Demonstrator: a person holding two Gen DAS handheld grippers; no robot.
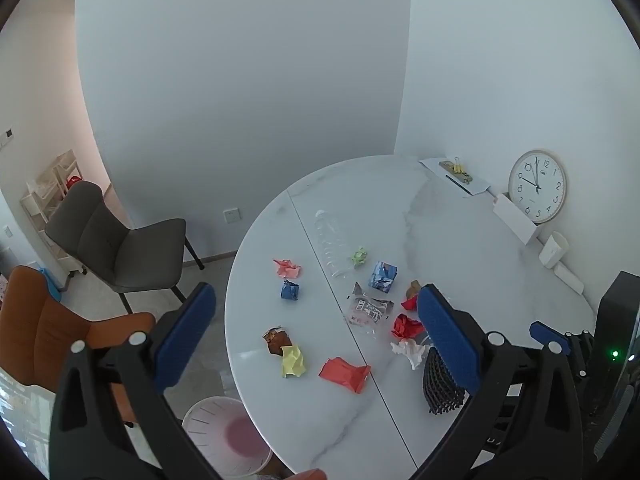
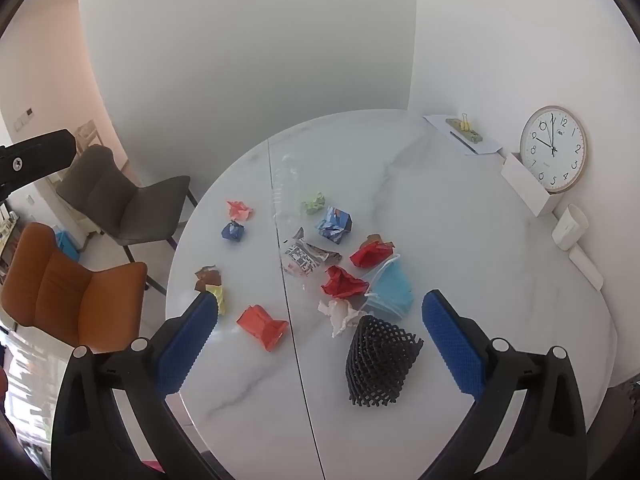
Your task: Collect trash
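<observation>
Several pieces of trash lie on the round white marble table (image 1: 460, 248): a black foam net (image 2: 380, 364), white tissue (image 2: 340, 314), red paper wads (image 2: 342, 282), a blue face mask (image 2: 392, 290), an orange-red wrapper (image 1: 346, 374), yellow paper (image 1: 293, 360), a blue wad (image 1: 289, 290), pink paper (image 1: 287, 268), a clear plastic bottle (image 1: 330, 242). A pink-white waste bin (image 1: 228, 436) stands on the floor by the table's near left edge. My left gripper (image 1: 316, 336) is open and empty above the table's left part. My right gripper (image 2: 320, 340) is open and empty above the net.
A grey chair (image 1: 116, 240) and an orange chair (image 1: 44, 324) stand left of the table. A wall clock (image 1: 538, 186), white boxes (image 1: 516, 218) and a paper with clips (image 1: 456, 174) sit along the table's far right side.
</observation>
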